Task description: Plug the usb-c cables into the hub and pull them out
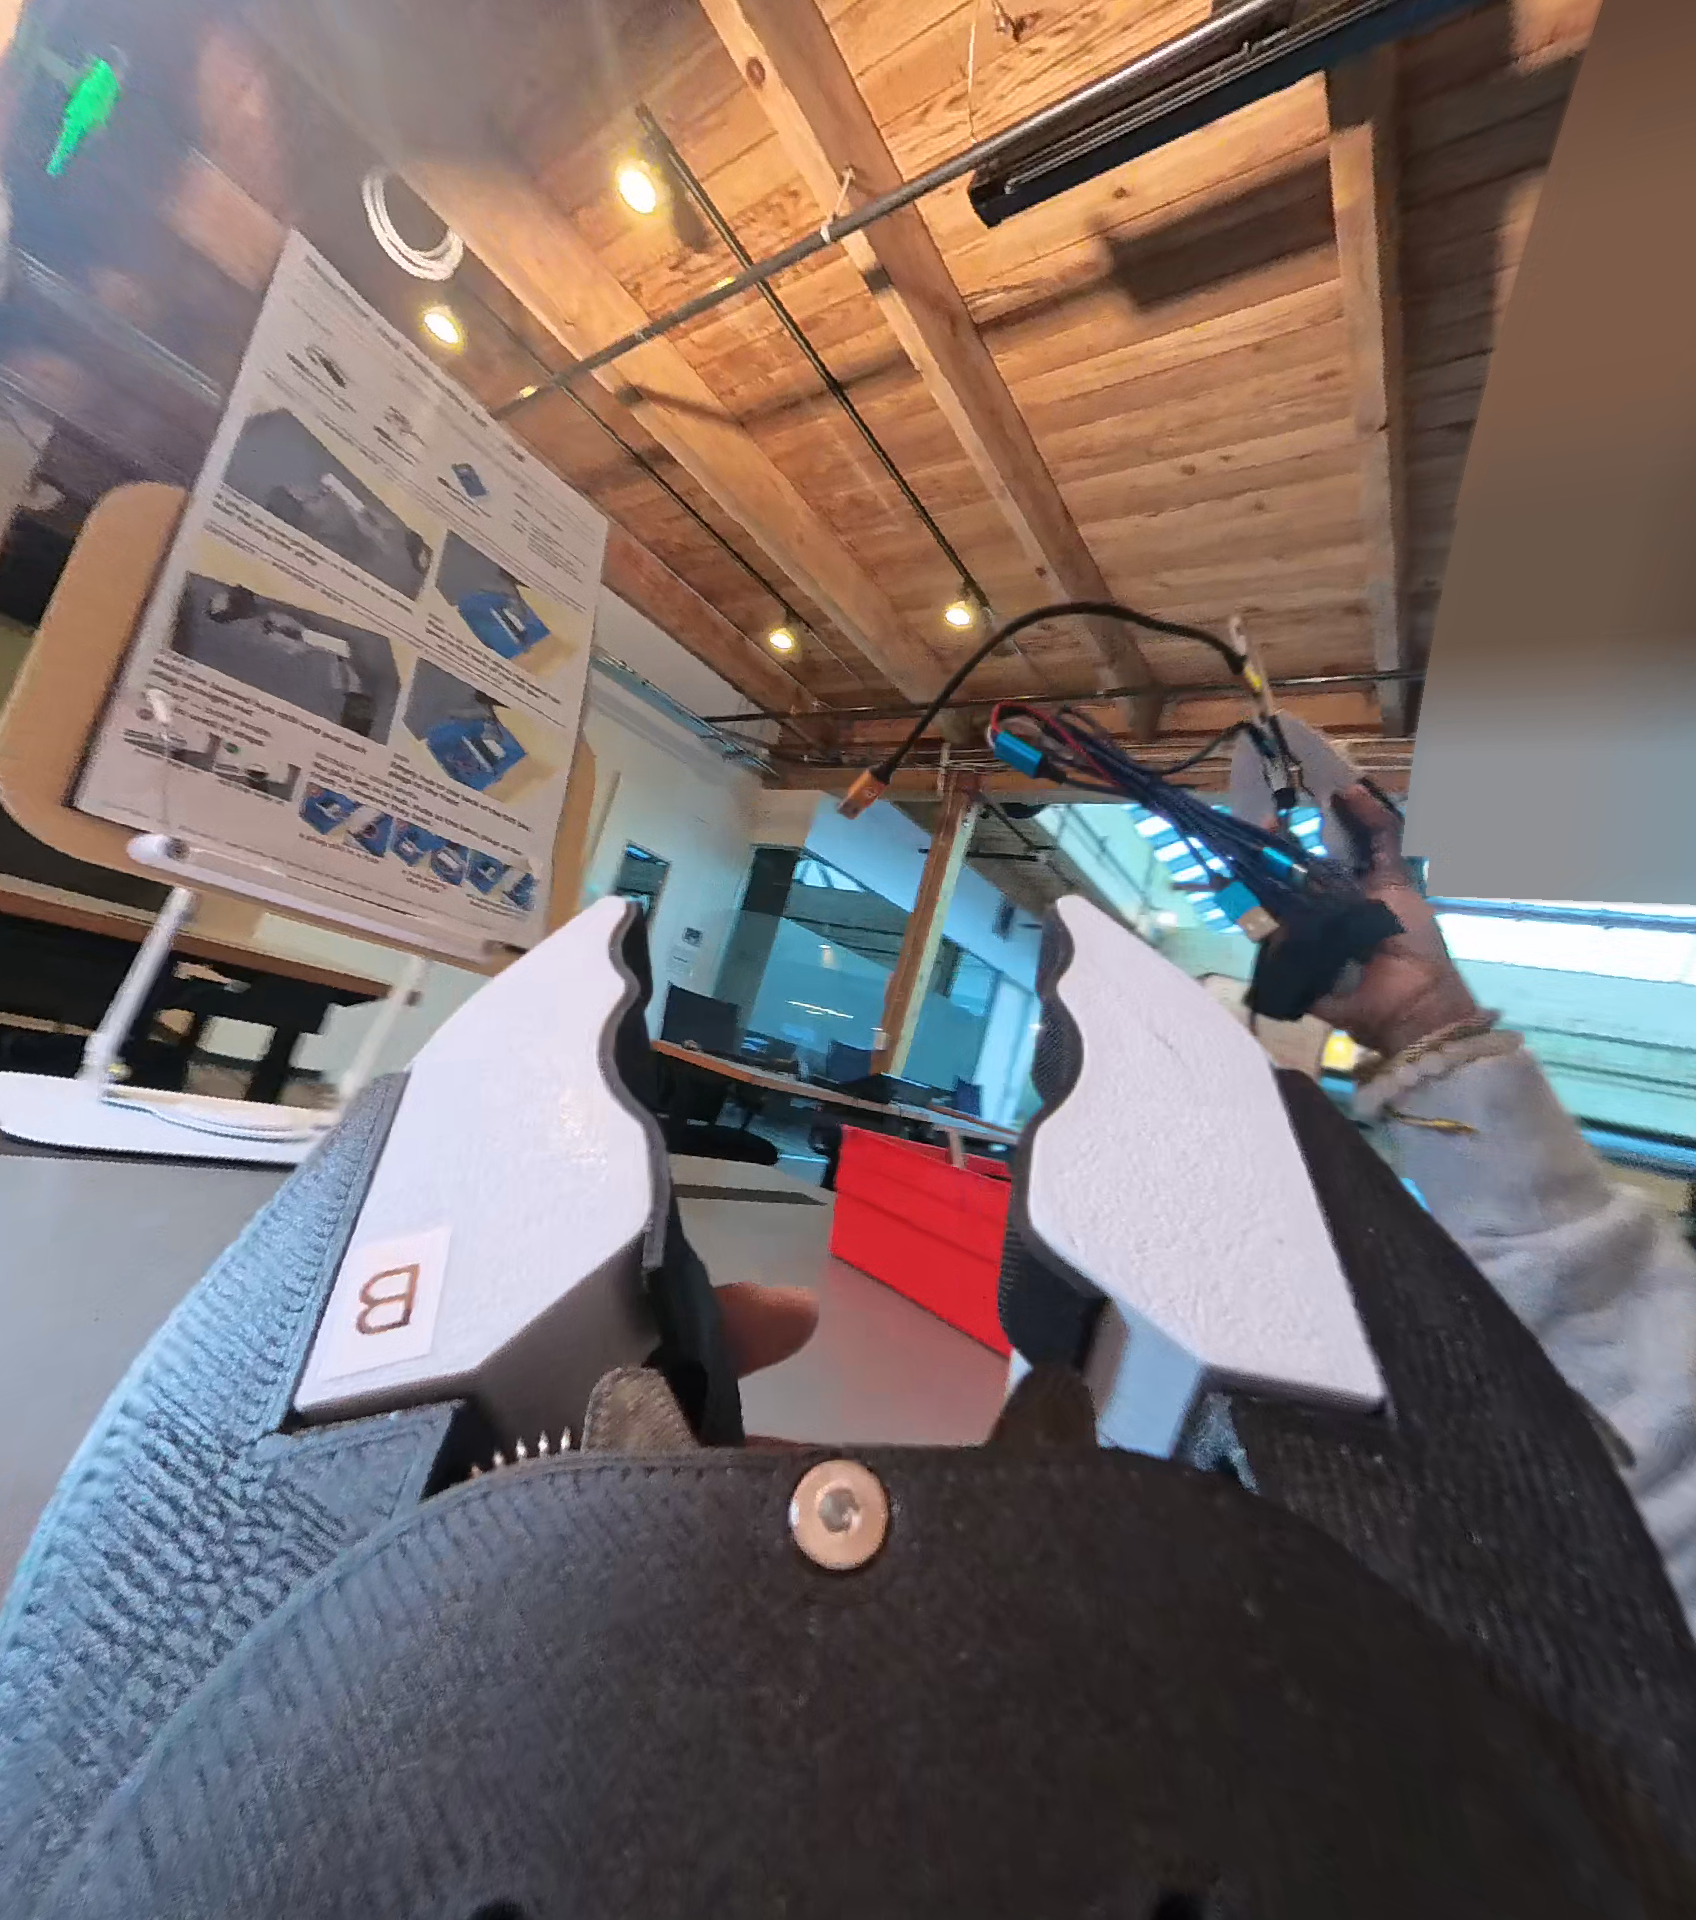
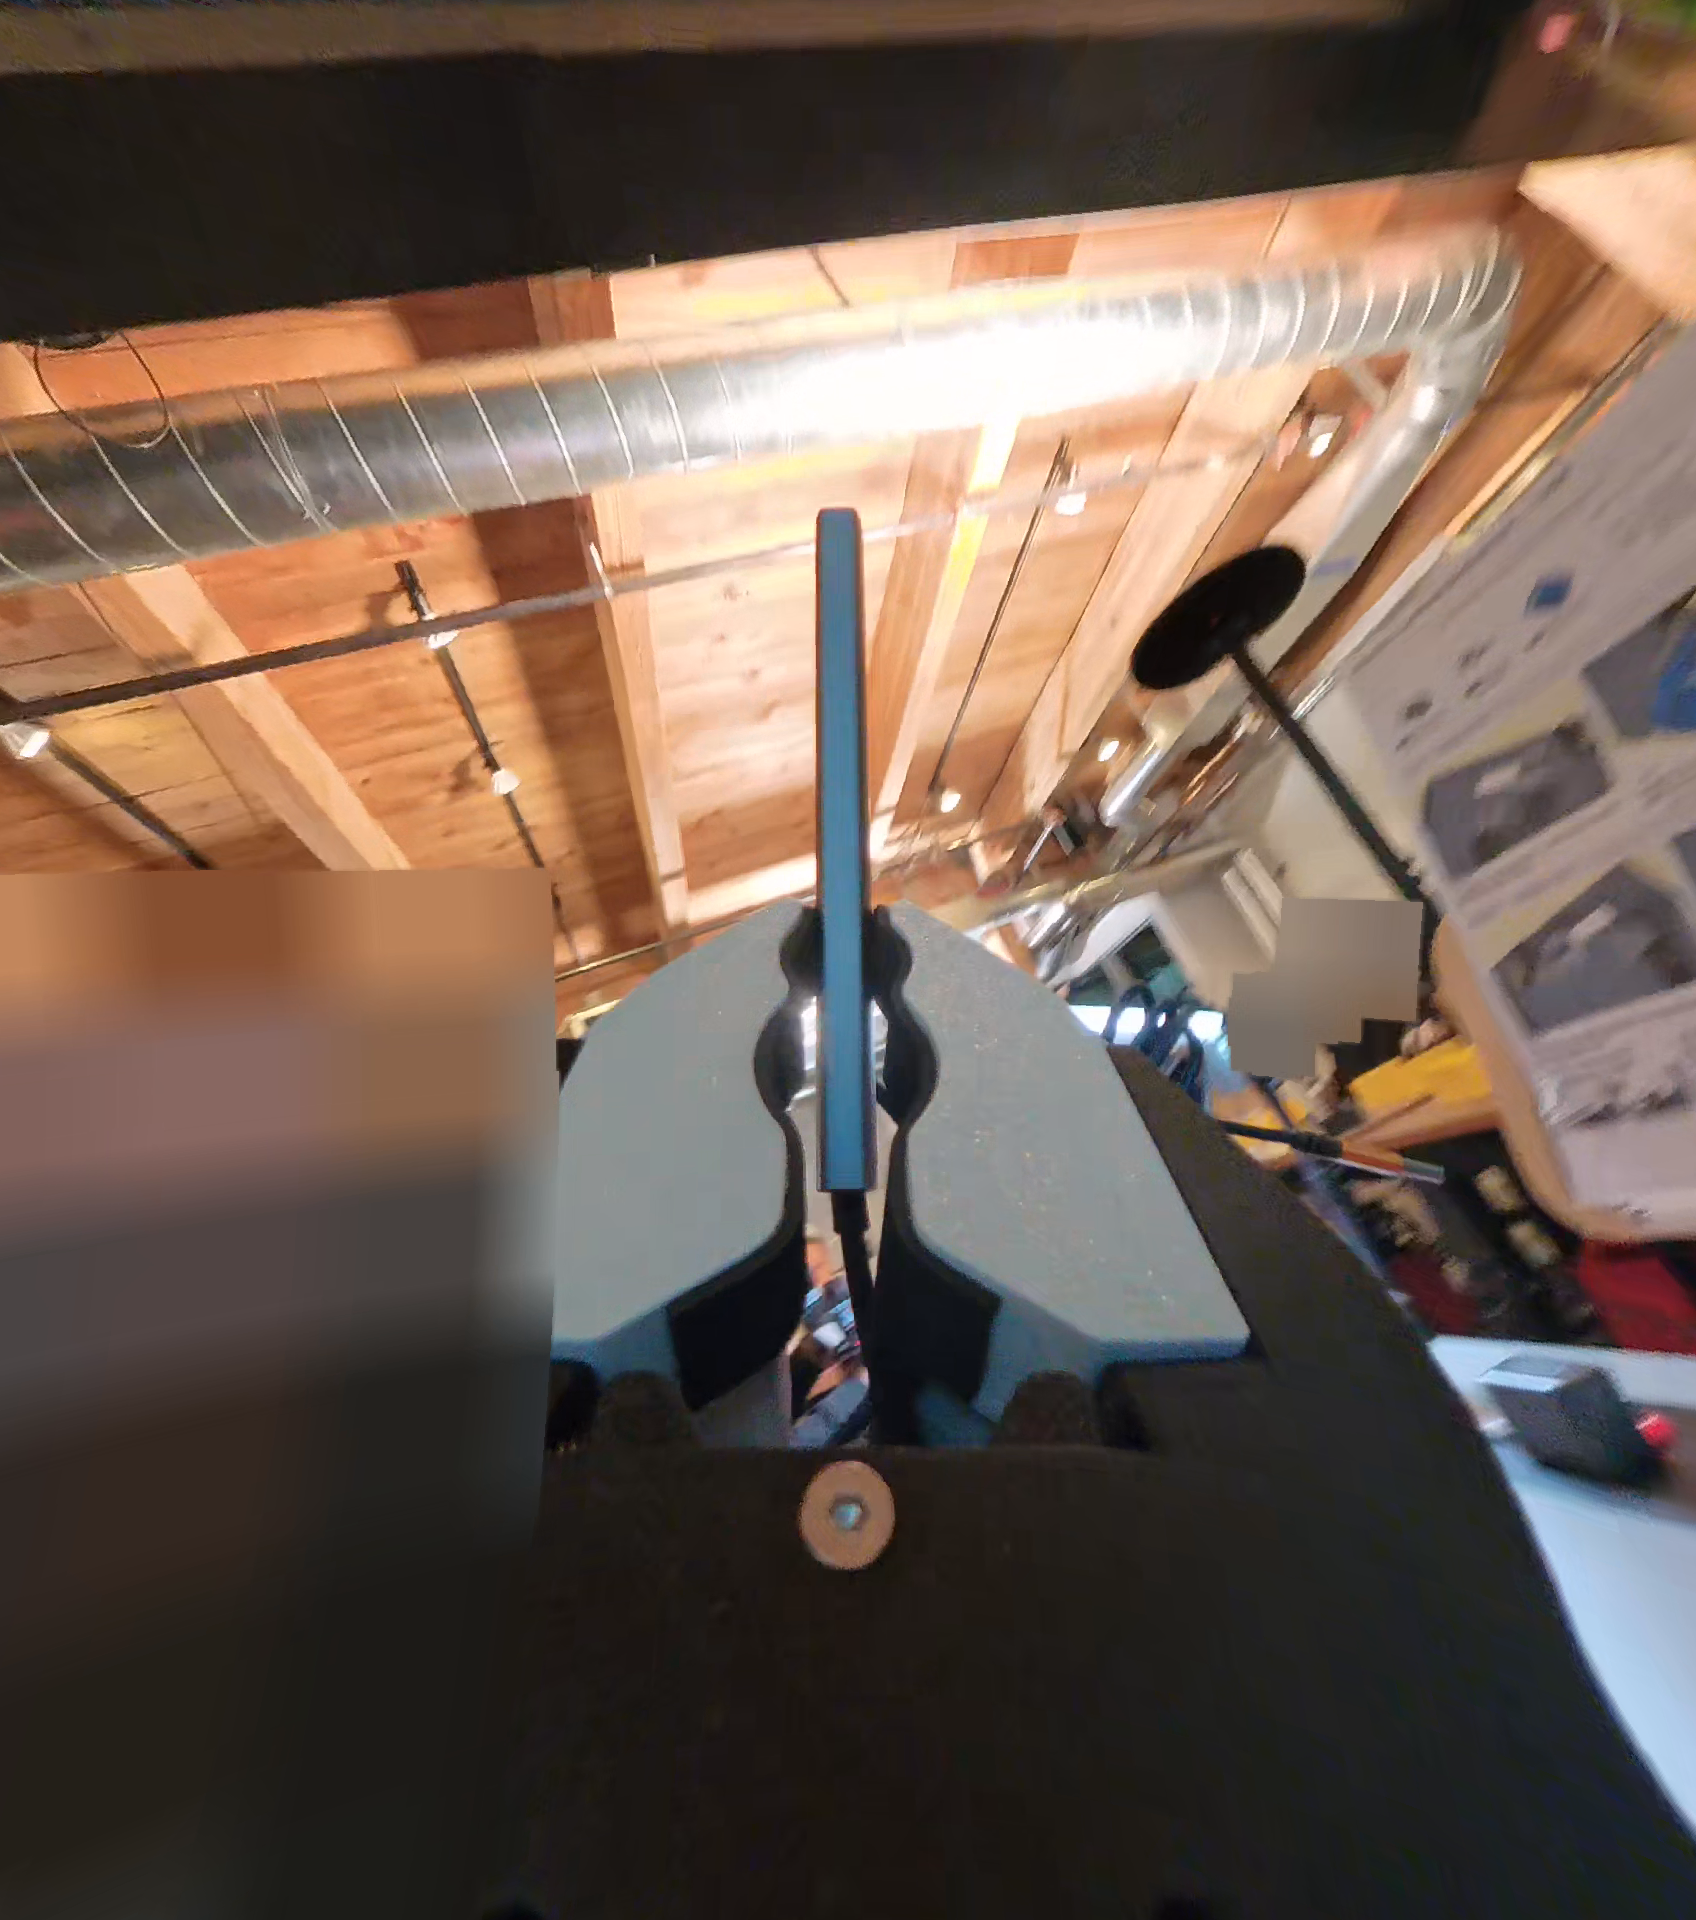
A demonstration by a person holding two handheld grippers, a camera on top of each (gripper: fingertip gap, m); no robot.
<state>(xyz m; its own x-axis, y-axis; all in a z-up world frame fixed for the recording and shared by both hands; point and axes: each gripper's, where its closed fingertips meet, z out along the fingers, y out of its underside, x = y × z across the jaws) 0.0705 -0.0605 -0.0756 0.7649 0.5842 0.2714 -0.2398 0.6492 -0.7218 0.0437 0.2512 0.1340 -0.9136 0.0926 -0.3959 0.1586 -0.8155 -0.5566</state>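
Your hub (image 2: 842,831): slim dark grey-blue slab, seen edge-on, standing upright, pinched near its lower half between the right gripper (image 2: 844,920) fingers; a black lead leaves its bottom end.

Your usb-c cables (image 1: 1187,821): a loose bundle, dark braided leads with blue plugs, one orange plug (image 1: 867,790) on a black lead arcing out, all held aloft, none plugged in.

My left gripper (image 1: 844,935): white fingers, ribbed black body. Cable bundle (image 1: 1187,821): black, blue & red strands, blue/orange plugs. Slim flat hub (image 2: 842,852): dark blue-grey. Bin (image 1: 917,1226): red.
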